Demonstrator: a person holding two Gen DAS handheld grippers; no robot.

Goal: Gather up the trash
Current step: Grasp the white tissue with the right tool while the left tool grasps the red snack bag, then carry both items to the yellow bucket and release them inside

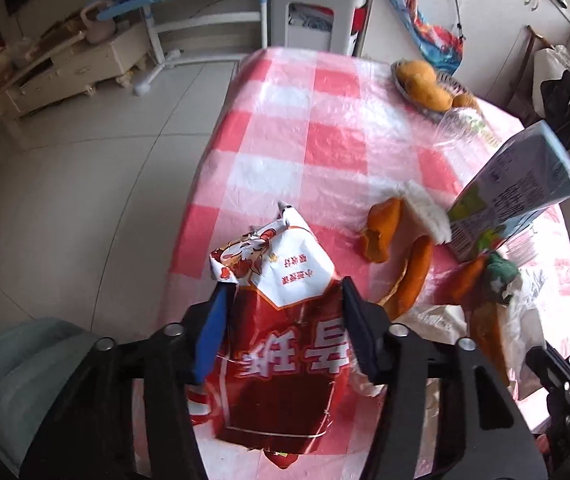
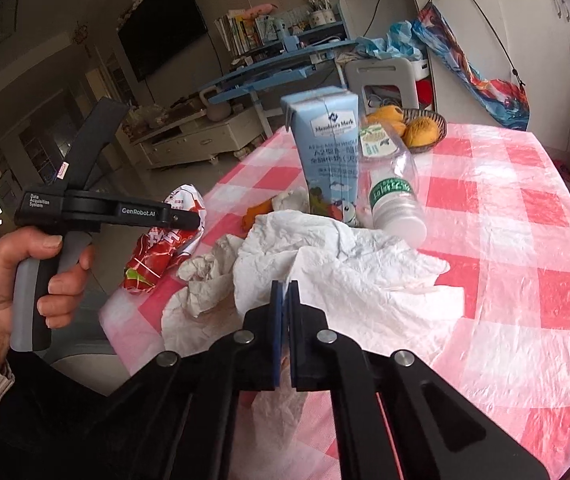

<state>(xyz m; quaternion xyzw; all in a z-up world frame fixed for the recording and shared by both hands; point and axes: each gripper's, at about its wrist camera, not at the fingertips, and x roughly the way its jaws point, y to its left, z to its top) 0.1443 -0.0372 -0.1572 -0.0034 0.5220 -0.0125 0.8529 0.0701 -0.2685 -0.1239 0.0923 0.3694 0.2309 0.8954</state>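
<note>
Two views split the scene: only the right wrist camera shows the person's hand (image 2: 25, 280) gripping the left gripper (image 1: 285, 292), whose fingers clamp one red snack wrapper (image 1: 281, 360) above the surface (image 1: 325, 120). The right gripper (image 2: 285, 286) has its fingers pinched together on one white plastic bag (image 2: 345, 280). One milk carton (image 2: 327, 148), one plastic bottle (image 2: 395, 196) and several orange peels (image 1: 381, 232) lie just beyond.
</note>
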